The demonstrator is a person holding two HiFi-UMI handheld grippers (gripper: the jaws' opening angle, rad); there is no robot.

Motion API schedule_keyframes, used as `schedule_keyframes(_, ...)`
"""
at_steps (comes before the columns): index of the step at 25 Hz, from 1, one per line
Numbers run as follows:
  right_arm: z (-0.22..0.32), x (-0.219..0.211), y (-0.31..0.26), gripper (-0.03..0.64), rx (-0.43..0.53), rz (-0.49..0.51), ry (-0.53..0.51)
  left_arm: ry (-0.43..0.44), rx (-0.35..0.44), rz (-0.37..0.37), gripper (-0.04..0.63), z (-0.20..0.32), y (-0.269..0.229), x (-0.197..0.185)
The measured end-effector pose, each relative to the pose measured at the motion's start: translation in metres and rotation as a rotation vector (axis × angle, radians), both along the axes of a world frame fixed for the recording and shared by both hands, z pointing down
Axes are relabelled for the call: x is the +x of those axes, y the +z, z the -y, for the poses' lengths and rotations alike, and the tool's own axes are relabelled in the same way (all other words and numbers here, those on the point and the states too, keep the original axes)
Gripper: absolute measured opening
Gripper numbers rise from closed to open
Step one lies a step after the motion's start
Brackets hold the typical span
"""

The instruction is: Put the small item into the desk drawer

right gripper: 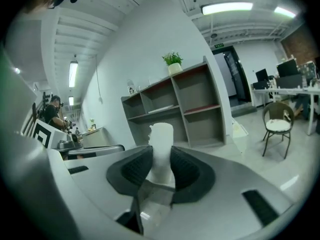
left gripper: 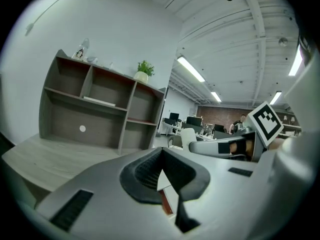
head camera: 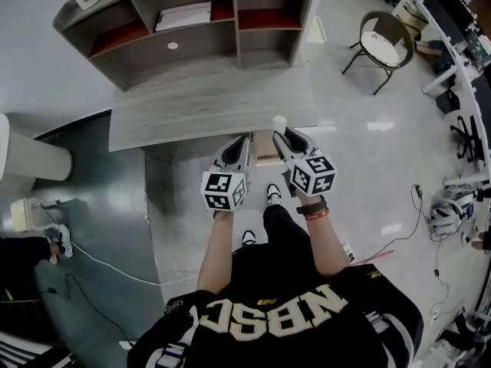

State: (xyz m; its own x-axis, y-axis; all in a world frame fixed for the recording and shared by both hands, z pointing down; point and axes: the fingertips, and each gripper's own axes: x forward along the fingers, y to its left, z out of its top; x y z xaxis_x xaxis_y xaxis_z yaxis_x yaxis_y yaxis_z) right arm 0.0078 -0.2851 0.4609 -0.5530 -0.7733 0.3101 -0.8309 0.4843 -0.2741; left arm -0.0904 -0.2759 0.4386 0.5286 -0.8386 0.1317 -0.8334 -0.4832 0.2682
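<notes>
Head view places both grippers at the near edge of the grey counter (head camera: pixel 192 110), with the drawer (head camera: pixel 265 150) pulled out between them and its pale wooden inside showing. The right gripper (head camera: pixel 281 133) has its fingers clamped on the small item (head camera: pixel 278 123), a white upright piece that stands at the counter's edge just beside the drawer's far end and not yet over its opening. The left gripper (head camera: pixel 244 141) sits against the drawer's left side. The step in hand looks like the carry: the drawer seems ready and the item is gripped. The next move probably calls for bringing the item back and down over the open drawer, then parting the fingers low enough that it does not tip or bounce out. Right gripper view shows what the head view cannot: the 2 pads pressing the small item (right gripper: pixel 161 143) on both sides, its top standing above them. Left gripper view shows that gripper's (left gripper: pixel 161 170) fingers drawn together with nothing clearly held; through the narrow slit only a pale and red-brown edge (left gripper: pixel 165 202) appears, likely part of the drawer.
</notes>
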Motion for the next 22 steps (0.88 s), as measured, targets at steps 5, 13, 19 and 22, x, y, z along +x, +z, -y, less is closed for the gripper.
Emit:
schedule_keyframes(5, -0.001, 0.004, 0.044, 0.123, -0.112, 0.048, -0.018, -0.001, -0.084, 0.01, 0.014, 0.0, 0.043, 0.003)
schedule_keyframes(13, -0.008, 0.004, 0.106, 0.123, -0.237, 0.044, -0.054, 0.002, -0.232, 0.008, 0.014, -0.009, 0.113, 0.013)
schedule_keyframes(19, -0.014, -0.001, 0.16, 0.123, -0.324, -0.025, -0.133, 0.008, -0.291, 0.008, 0.014, -0.006, 0.144, 0.018)
schedule_keyframes(22, -0.019, -0.004, 0.187, 0.123, -0.356, -0.074, -0.183, 0.001, -0.329, -0.007, 0.014, -0.006, 0.16, 0.018)
